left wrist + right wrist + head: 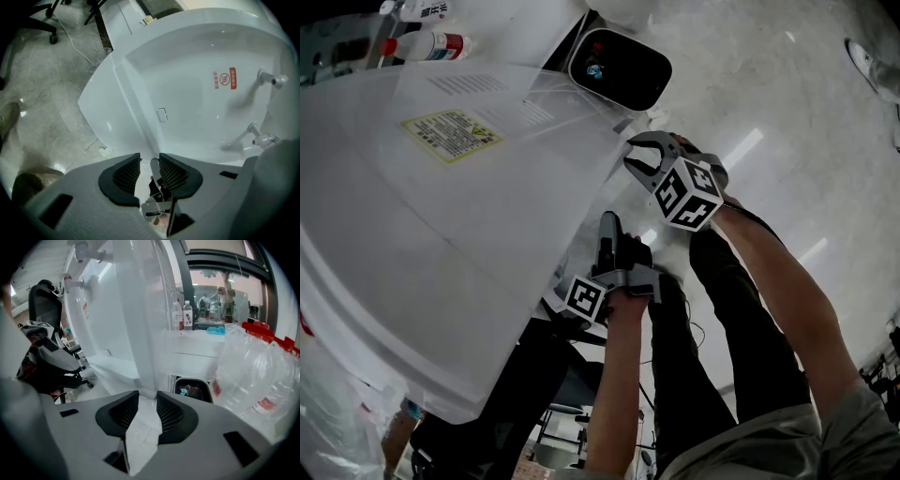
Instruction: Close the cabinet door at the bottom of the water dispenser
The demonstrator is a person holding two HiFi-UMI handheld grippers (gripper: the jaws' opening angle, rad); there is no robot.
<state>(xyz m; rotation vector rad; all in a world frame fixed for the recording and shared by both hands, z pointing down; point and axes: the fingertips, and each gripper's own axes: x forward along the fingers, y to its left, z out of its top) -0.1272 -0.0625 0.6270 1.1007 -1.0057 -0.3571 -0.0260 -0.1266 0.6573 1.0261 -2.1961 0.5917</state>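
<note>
The right tongs point(147, 394) are clenching on the free edge of the flat white cabinet door point(136, 319). The door is standing swung out from the bottom of the tall white plastic water dispenser point(441, 244), not yet closed. The left tongs point(150, 158) are hanging released with nothing between them, pointing at the dispenser's front. The glossy grey stone floor point(787, 112) is spreading under the person's dark-trousered legs point(741, 337). In the right gripper view, a clear plastic bag of red-capped bottles point(255, 376) is sitting to the door's right. A black litter bin with a white rim point(639, 77) is standing just beyond the door. Two white taps point(272, 78) are jutting from the dispenser's recess near a small red label point(228, 78).
</note>
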